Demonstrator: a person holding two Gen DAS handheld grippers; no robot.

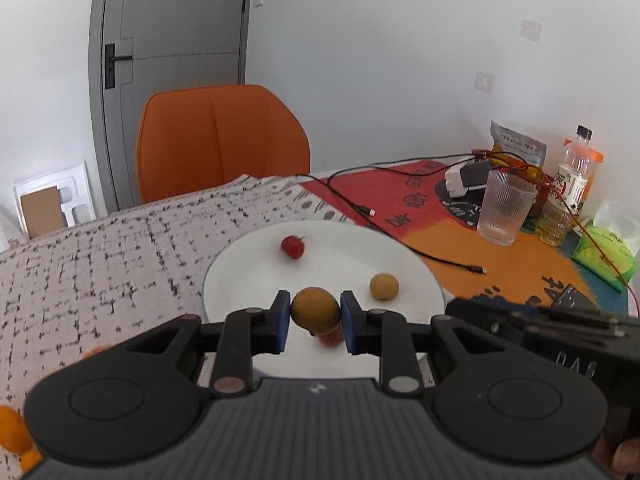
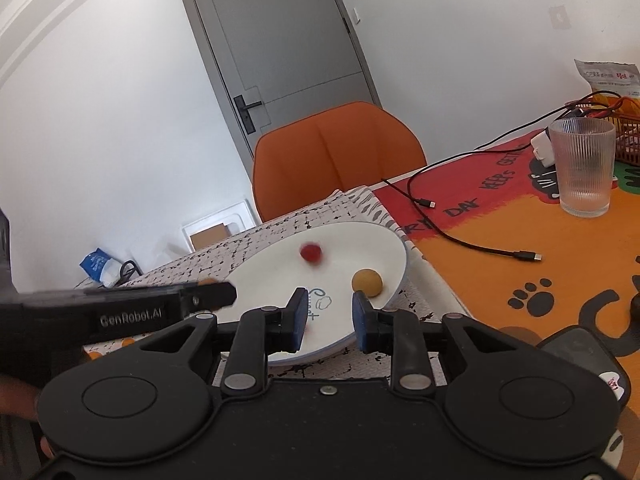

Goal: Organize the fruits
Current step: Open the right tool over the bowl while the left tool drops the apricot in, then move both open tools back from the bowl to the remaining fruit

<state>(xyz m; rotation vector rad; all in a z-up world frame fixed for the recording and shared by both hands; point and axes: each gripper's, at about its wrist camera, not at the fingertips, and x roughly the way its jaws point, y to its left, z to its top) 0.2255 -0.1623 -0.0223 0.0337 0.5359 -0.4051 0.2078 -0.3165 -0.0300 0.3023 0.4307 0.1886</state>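
In the left wrist view my left gripper is shut on a round brown fruit, held just above the near part of a white plate. A red fruit and a small yellow-brown fruit lie on the plate. A blurred red thing shows right under the held fruit. My right gripper stands open over the plate's near rim with nothing between its pads. The right wrist view shows the red fruit, blurred, and the yellow-brown fruit. The left gripper's body reaches in from the left.
A ribbed glass, a bottle, a tissue pack, snack bags and loose cables sit on the orange mat to the right. An orange chair stands behind the table. Orange fruits lie at the near left.
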